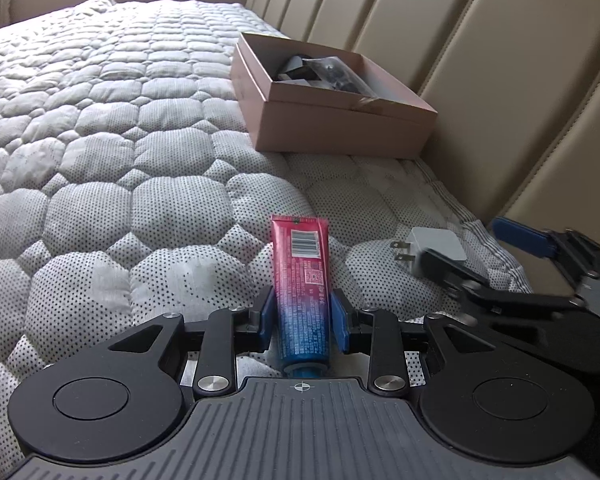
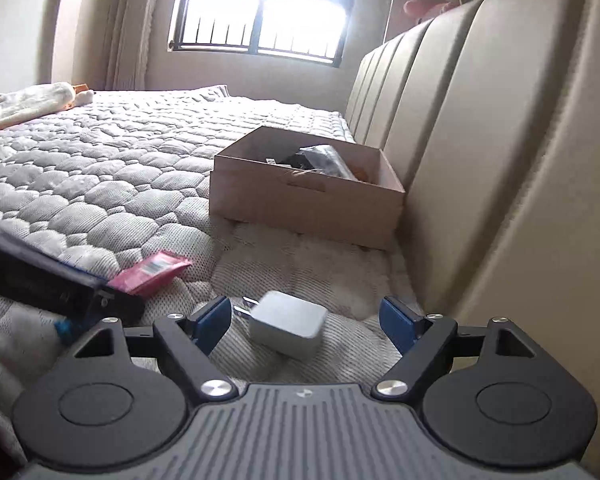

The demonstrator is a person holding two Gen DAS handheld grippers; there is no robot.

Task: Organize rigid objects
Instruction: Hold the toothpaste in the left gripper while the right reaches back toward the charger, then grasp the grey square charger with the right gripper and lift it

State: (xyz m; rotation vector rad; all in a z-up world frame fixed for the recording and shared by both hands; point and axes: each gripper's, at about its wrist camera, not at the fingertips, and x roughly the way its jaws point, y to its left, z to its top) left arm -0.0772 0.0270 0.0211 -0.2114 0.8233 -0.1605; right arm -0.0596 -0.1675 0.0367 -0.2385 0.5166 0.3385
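We hold the left gripper closed on a pink-and-blue tube, its blue pads pressing the tube's sides low on the body, near the cap end. The crimped end points away toward the cardboard box, so the tube looks ready to be carried there lengthwise. Whether it has left the quilted mattress we cannot tell.

Our right gripper stands wide, jaws spread on either side of a white plug-in charger without touching it. The charger lies on the mattress nearer to us than the box, prongs turned toward the left jaw, close to the padded headboard. Straddling it this way lets the pads meet its flat sides.

The box sits against the headboard, open-topped, with dark items already inside. We judge it the collecting place, with both the tube and the charger yet to go in.
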